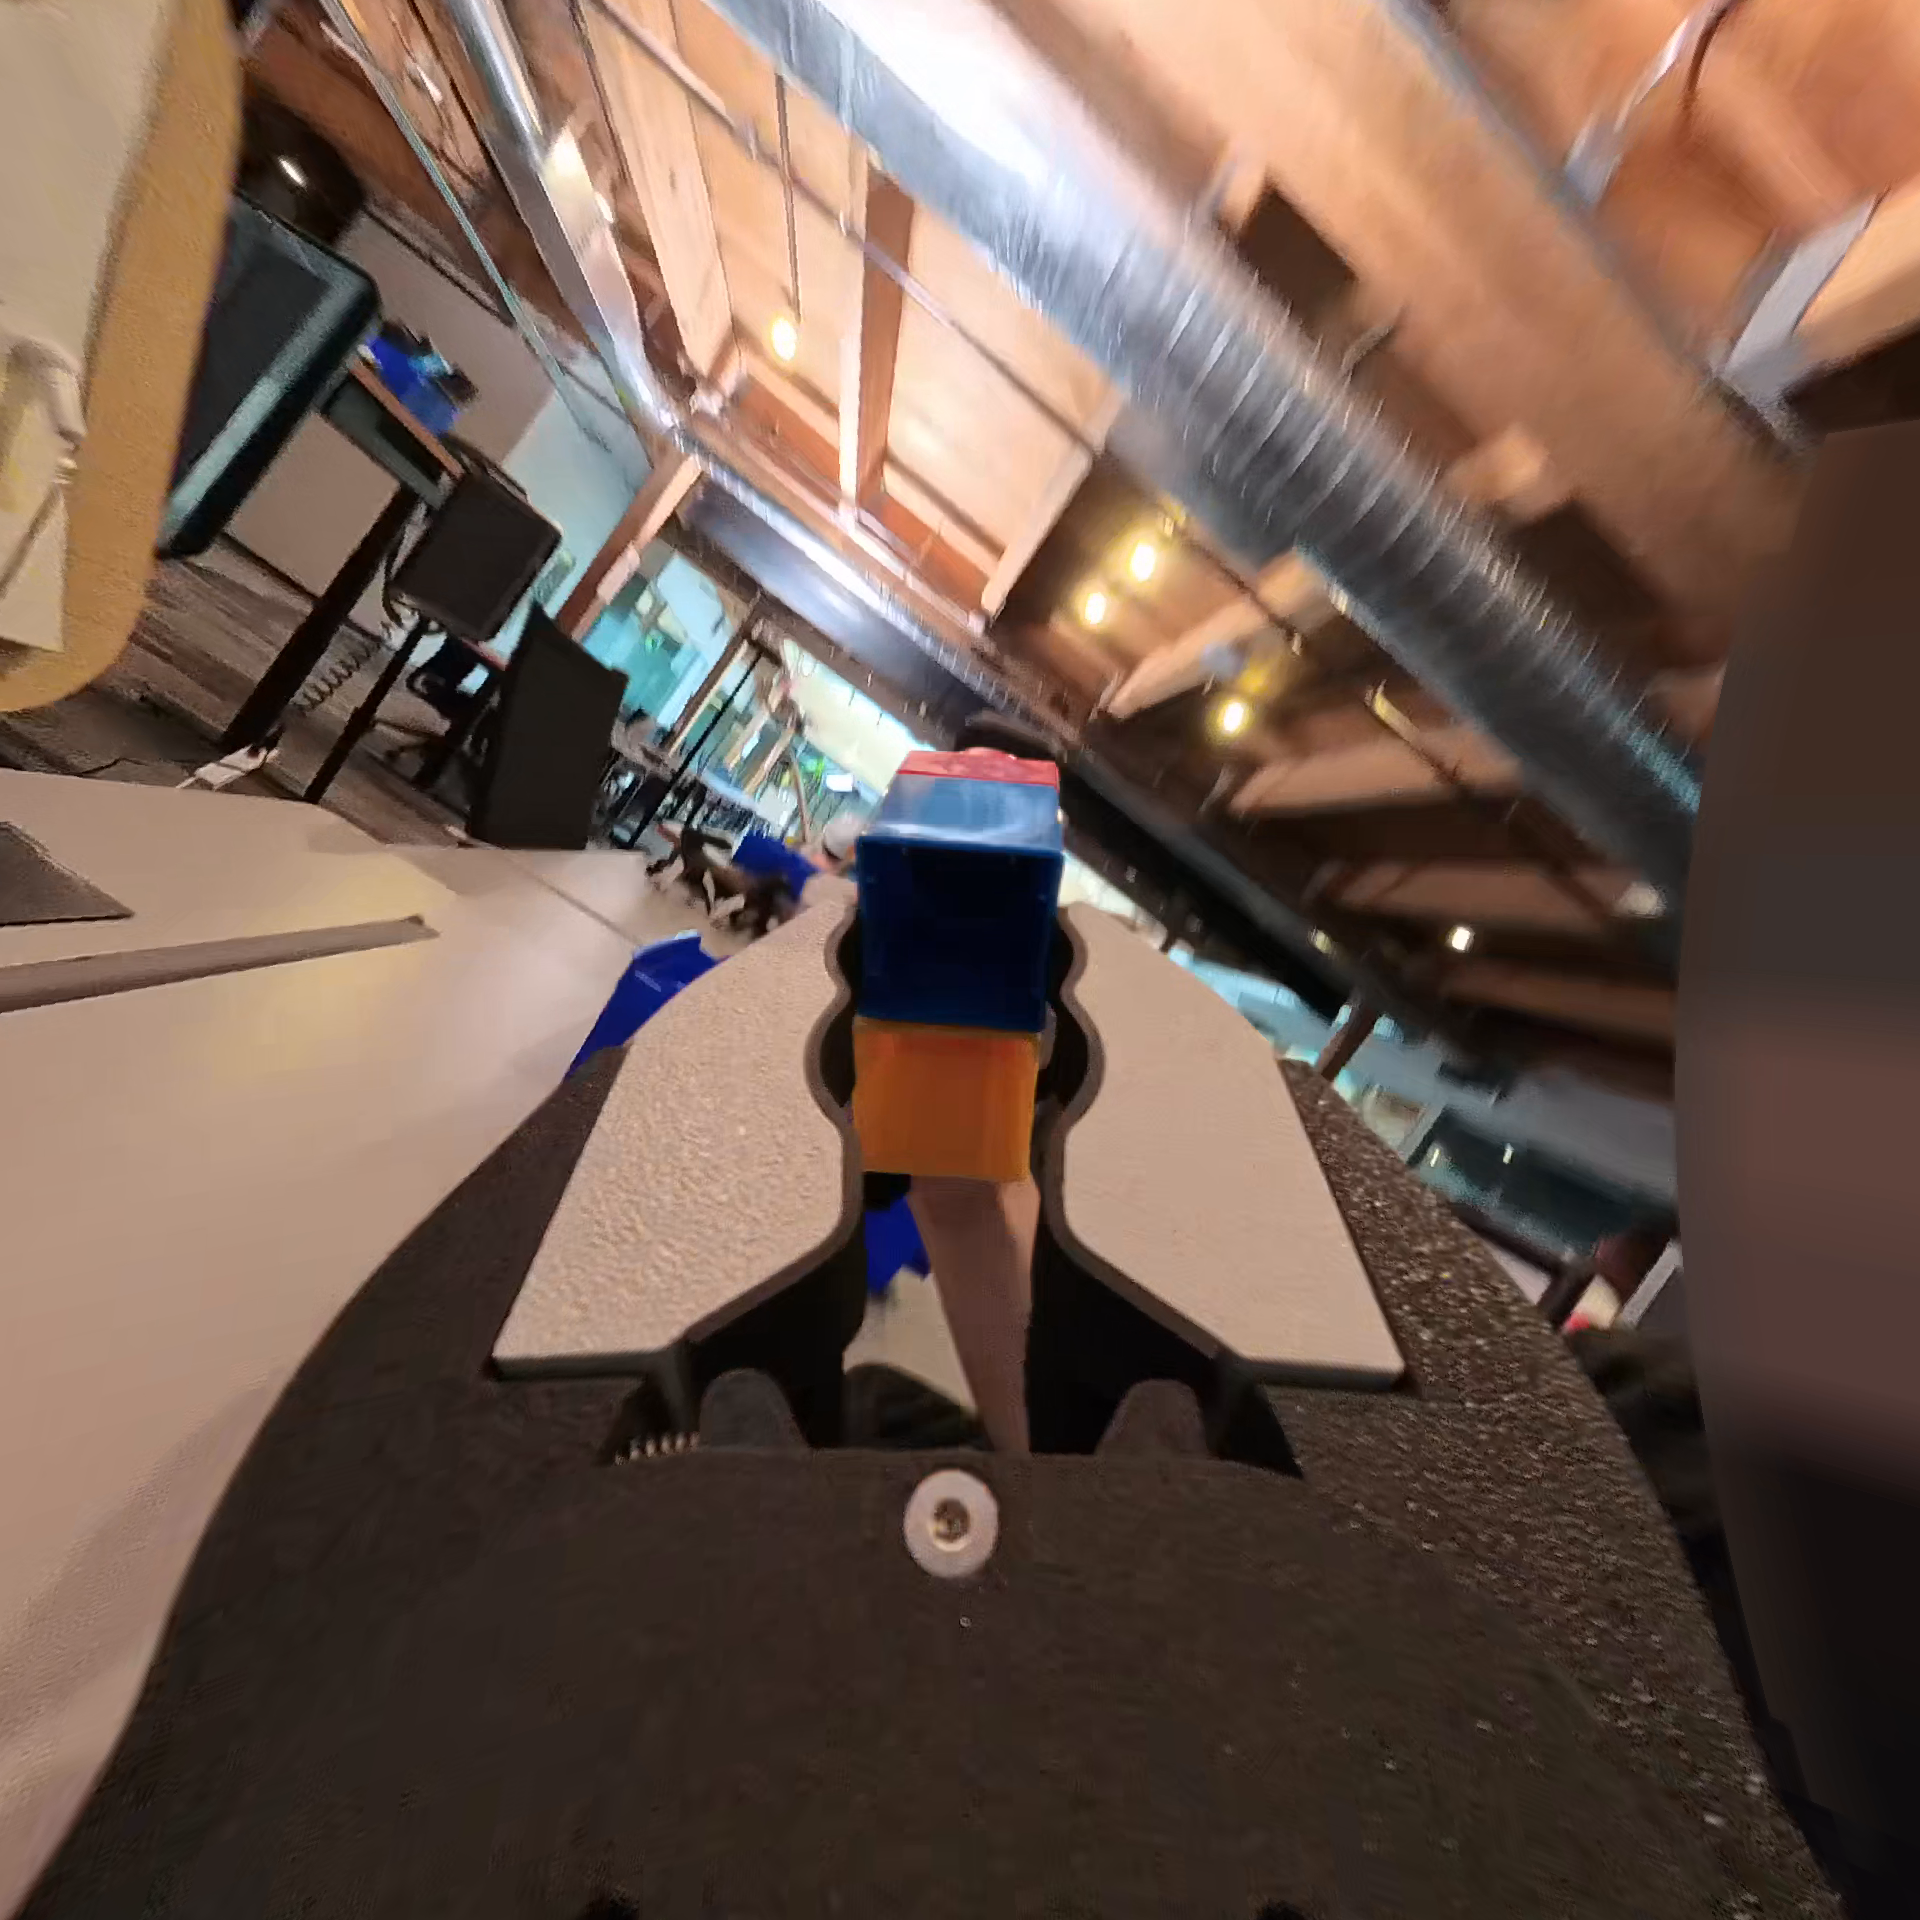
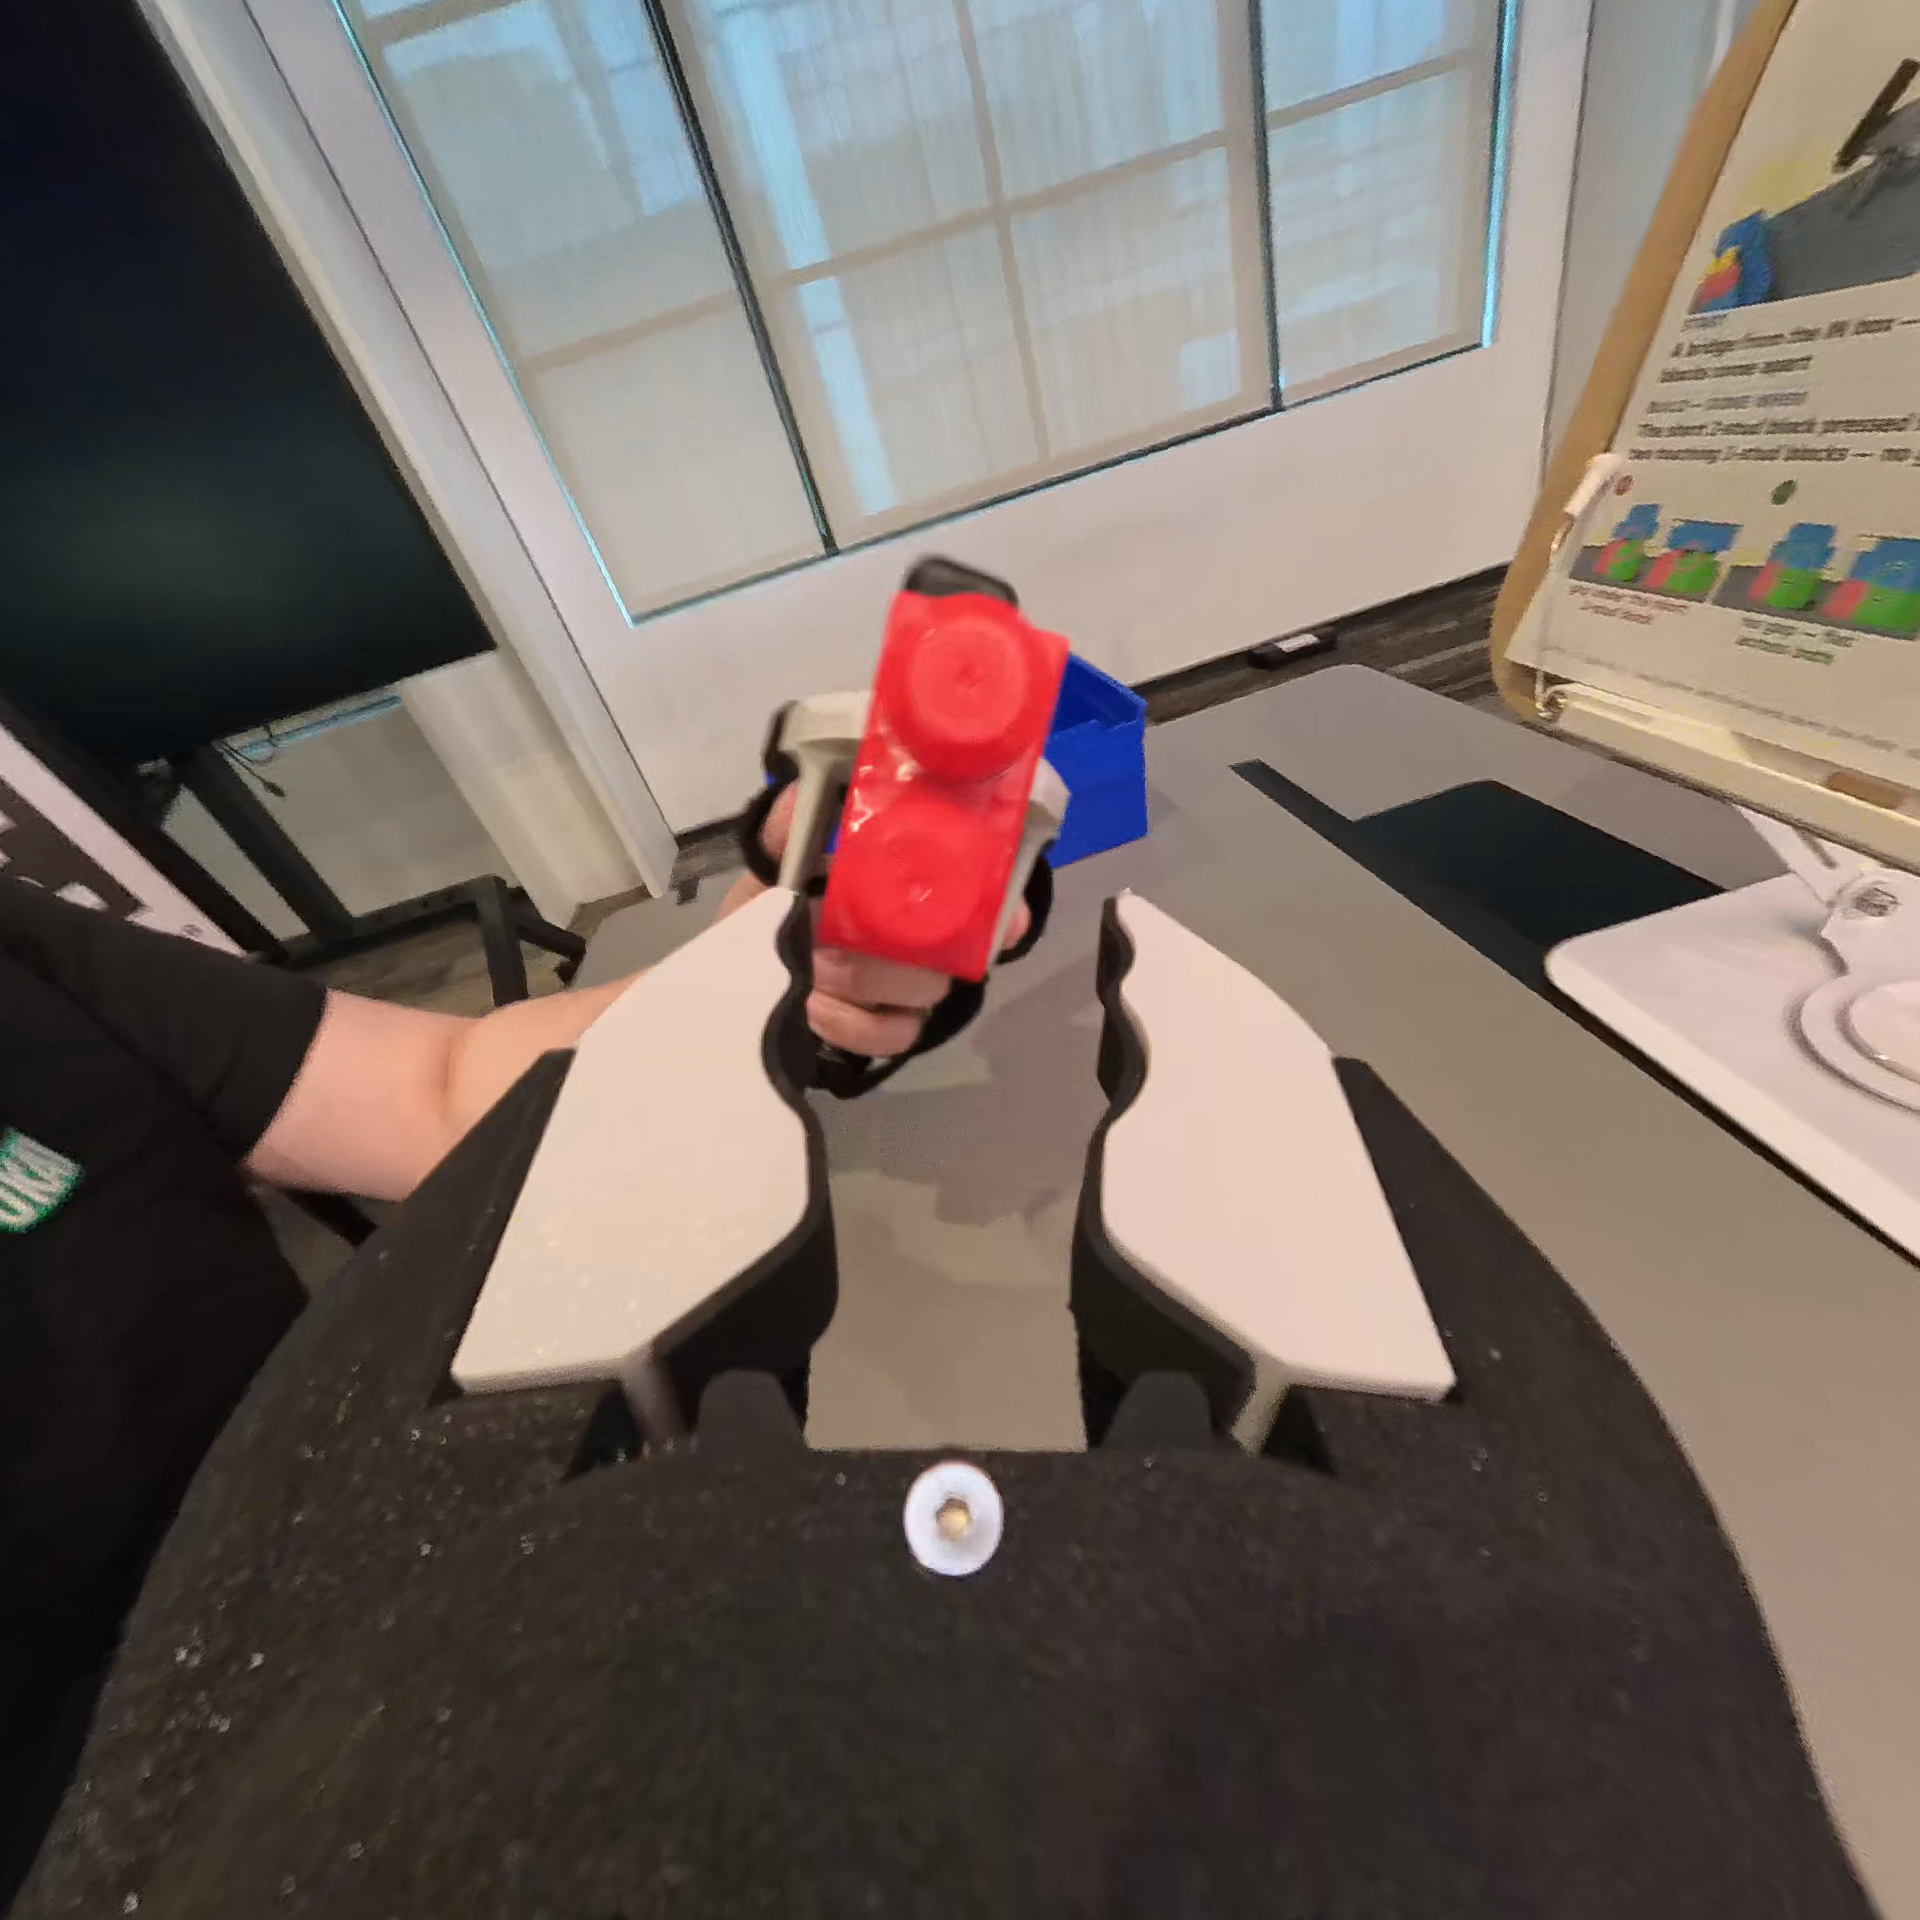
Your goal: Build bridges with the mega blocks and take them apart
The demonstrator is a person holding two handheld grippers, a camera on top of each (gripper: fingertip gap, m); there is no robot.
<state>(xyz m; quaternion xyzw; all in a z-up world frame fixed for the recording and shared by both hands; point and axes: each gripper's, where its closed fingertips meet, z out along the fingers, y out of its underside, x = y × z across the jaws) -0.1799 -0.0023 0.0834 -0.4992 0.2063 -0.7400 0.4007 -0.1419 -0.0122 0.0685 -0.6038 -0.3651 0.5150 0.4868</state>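
The left gripper (image 1: 951, 997) is clenched on a small assembly of mega blocks, held raised above the grey tabletop (image 1: 208, 1091) and tilted up toward the ceiling. In the left wrist view the blue block (image 1: 956, 925) sits between the forward parts of the two fingers, with the orange block (image 1: 943, 1101) joined directly beneath it, nearer the camera, also within the jaws. The red block (image 1: 982, 771) caps the far end of the assembly, beyond the fingertips.

In the right wrist view the same assembly appears end-on: the red block (image 2: 940, 800) faces the camera with two round studs, and the left gripper (image 2: 914, 821) shows a grey finger pressed against each of its long sides. A person's hand (image 2: 862, 997) shows behind and below the block, with the forearm running to the left edge of the picture.

The right gripper (image 2: 951, 935) stands released, its jaws wide apart and holding nothing. The red block lies just beyond its fingertips, closer to the left-hand finger and overlapping its tip in the picture; whether the two touch cannot be told.

A blue bin (image 2: 1096, 769) stands on the tabletop (image 2: 1455, 1091) behind the assembly. A clipboard with an illustrated sheet (image 2: 1714, 416) stands at the right on a white stand (image 2: 1714, 997).
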